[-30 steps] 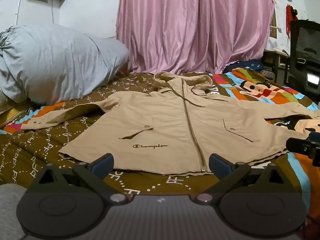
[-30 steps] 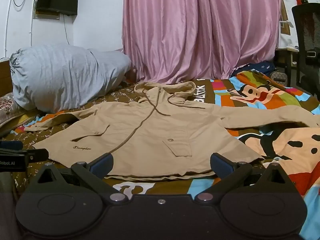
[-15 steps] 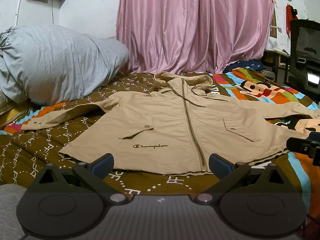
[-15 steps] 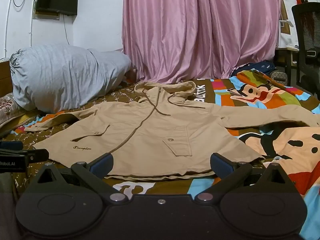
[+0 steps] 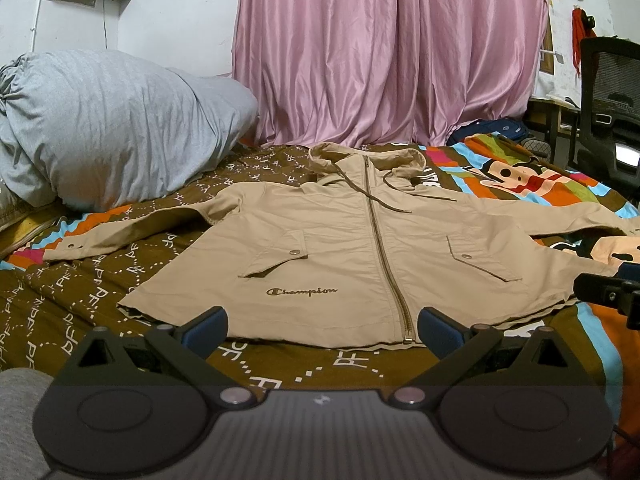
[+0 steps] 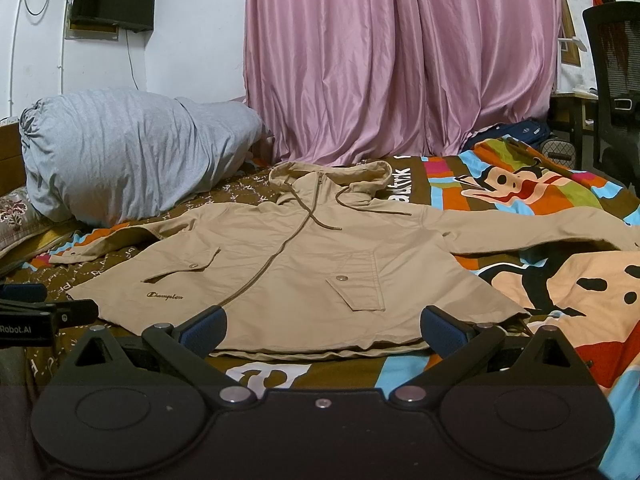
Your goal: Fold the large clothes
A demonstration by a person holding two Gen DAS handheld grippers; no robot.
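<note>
Two grippers are hovering at the near edge of the bed, both with fingers spread wide and nothing between them: the left gripper is sitting just short of the jacket's hem near the zipper's lower end, and the right gripper is facing the same hem further right, below the right pocket. Each tool is showing at the edge of the other's view, the right one poking in at the far right of the left camera and the left one at the far left of the right camera. Just beyond the fingertips the tan hooded jacket is lying flat and face up on the bedspread, zipped shut, its hem toward the cameras and its hood toward the far side. Both sleeves are stretching straight out, one to the left and one to the right. Two snap-flap pockets are flanking the zipper, a dark "Champion" script is sitting low on the left panel, and brown drawstrings are trailing from the hood across the chest. A grey bundle of bedding is lying far left, and a pink curtain is hanging behind the bed.
</note>
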